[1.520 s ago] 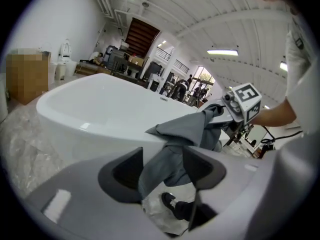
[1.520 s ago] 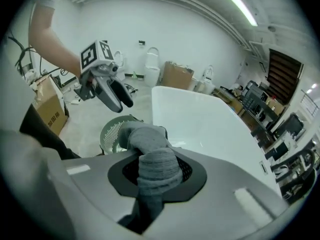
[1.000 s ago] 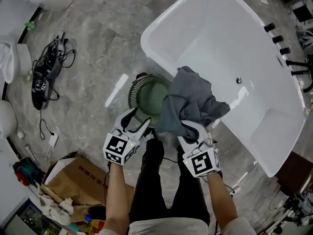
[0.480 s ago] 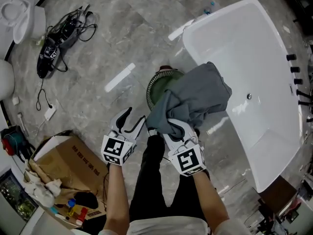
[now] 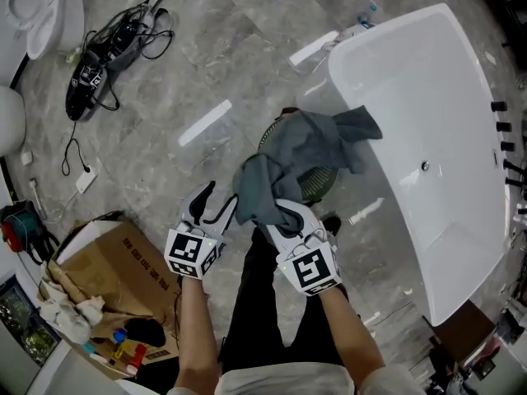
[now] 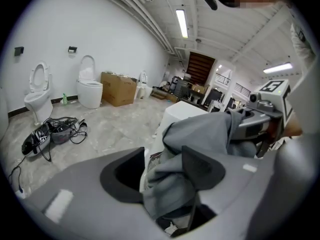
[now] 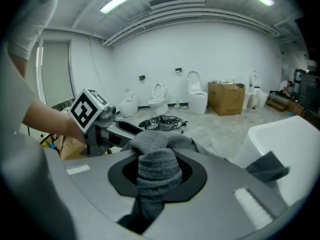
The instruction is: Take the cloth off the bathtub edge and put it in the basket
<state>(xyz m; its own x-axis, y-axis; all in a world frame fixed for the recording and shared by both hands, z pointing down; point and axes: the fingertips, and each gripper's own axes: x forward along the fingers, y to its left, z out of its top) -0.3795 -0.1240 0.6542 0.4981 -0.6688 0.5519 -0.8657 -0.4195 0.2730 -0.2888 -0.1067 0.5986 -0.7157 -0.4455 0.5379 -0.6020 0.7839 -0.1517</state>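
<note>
**Cloth off the tub and over the basket**

The grey cloth [image 5: 284, 163] hung partly across the white tub interior a second ago. Now it hangs bunched above the round basket [image 5: 319, 186], covering most of the basket's opening, with only one loose corner reaching toward the bathtub [image 5: 445, 97] rim. By my reading the lift is finished, and lowering and letting go are what is left.

The right gripper [image 5: 284, 216] pinches a thick wad of the cloth, which bulges up between its closed jaws. The left gripper [image 5: 216, 206] has its jaws spread. The cloth hangs just in front of them, and I see no grip there.

The cloth is soft and matte, with a fine knit or terry texture, and falls in heavy, limp folds. The basket is dark green with a ribbed, slatted wall. The bathtub is smooth, glossy white with rounded edges. The floor [image 5: 165, 81] is polished grey stone-look tile that throws back streaks of light. A cardboard box [image 5: 107, 270] and a tangle of black cables [image 5: 111, 44] lie well apart on it.
</note>
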